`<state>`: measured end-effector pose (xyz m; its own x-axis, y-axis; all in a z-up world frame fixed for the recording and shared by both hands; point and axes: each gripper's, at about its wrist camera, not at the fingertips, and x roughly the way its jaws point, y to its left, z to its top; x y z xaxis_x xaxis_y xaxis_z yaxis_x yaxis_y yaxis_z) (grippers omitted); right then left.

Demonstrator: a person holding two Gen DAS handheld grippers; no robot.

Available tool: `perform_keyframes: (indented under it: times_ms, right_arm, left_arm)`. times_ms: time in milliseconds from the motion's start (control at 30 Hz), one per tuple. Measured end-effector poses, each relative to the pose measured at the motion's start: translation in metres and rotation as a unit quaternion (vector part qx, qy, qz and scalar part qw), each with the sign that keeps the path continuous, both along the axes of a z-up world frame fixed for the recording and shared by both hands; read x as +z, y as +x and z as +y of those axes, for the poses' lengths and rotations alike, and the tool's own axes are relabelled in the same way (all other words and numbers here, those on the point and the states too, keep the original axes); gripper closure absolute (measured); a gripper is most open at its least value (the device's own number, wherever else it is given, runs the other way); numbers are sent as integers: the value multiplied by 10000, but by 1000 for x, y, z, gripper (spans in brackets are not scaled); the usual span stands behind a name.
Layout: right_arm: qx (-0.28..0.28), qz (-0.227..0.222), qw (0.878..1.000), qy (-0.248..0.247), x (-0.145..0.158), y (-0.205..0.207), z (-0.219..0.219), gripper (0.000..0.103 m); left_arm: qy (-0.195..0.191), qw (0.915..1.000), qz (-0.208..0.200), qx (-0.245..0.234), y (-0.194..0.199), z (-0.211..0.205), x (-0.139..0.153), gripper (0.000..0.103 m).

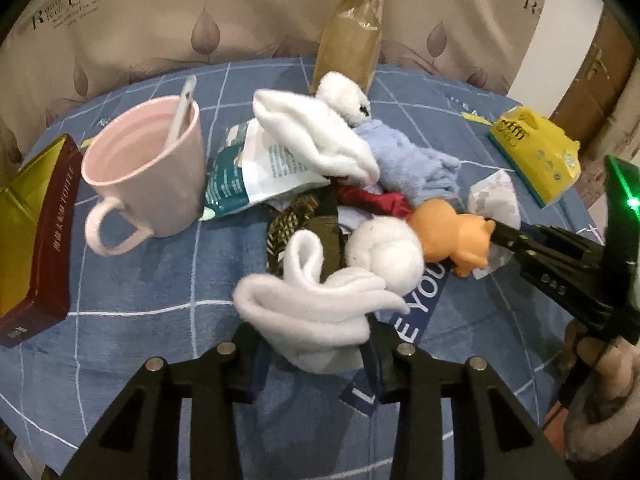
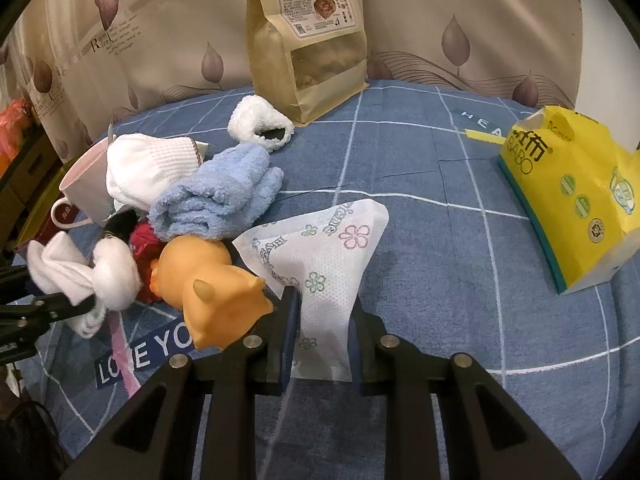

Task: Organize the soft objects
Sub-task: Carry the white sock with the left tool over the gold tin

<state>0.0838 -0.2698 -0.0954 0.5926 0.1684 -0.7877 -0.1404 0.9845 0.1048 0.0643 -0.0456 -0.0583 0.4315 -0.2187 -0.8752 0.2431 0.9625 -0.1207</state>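
Note:
My left gripper [image 1: 314, 344] is shut on a limp white sock [image 1: 312, 312] at the near edge of a pile of soft things. Just beyond lie a rolled white sock ball [image 1: 384, 256], an orange soft toy [image 1: 456, 236], a red cloth [image 1: 376, 200], a light blue towel [image 2: 216, 204], another white sock [image 1: 316, 136] and a fluffy white piece [image 2: 256, 124]. My right gripper [image 2: 322, 320] is shut on a white flower-printed packet [image 2: 320, 256] right beside the orange soft toy [image 2: 212, 280]. The right gripper [image 1: 500, 236] reaches in from the right in the left wrist view.
All lies on a blue checked cloth [image 2: 440, 240]. A pink mug [image 1: 144, 168] with a spoon and a red and gold box [image 1: 44, 240] stand left. A teal packet [image 1: 256, 168] lies under the socks. A brown snack bag [image 2: 308, 40] stands behind, a yellow tissue pack [image 2: 572, 200] at right.

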Motion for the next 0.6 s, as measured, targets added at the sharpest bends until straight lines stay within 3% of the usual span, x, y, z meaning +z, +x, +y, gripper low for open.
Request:
perform_keyframes:
  times_ms: [367,600]
  right_arm:
    - [-8,14,10000,14,-1,0,-2,80]
    - [0,28,10000,-41,-3,1,-1,80]
  left_arm:
    - [-232,9991,-366,27,-5,32,41,65]
    - [-157,9985,-502,165,2,58,55,65]
